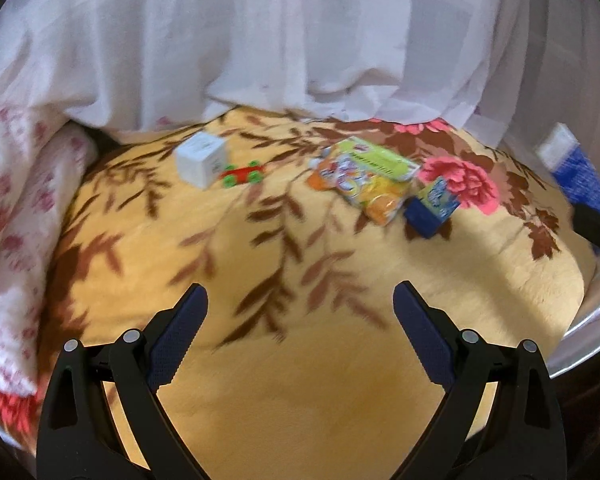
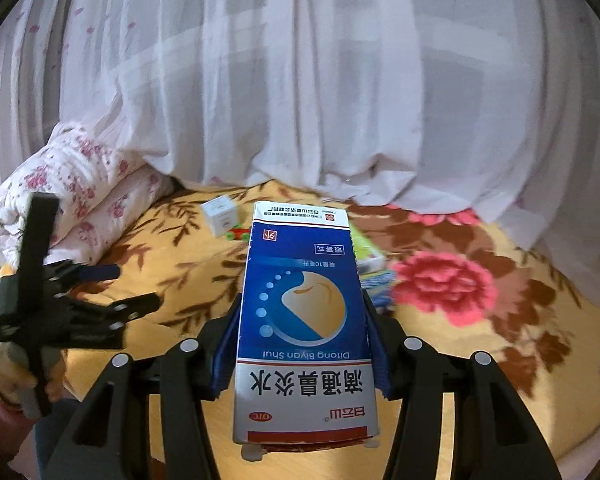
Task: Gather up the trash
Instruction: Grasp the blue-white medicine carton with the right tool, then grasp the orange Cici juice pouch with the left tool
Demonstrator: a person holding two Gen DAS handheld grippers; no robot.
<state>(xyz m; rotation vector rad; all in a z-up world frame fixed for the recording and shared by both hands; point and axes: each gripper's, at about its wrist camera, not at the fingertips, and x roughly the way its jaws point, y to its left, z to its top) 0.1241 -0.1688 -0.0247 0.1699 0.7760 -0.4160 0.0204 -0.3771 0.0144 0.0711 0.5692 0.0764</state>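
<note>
Right tool clenched on blue medicine box, long axis running up mid-frame. Left tool released, empty; snack pouch on the bed, upper right of it, nearer.

Right tongs clamped on the sides of a blue and white medicine box, above a yellow floral blanket, left tongs at the left edge, small white box beside sheer curtain
</note>
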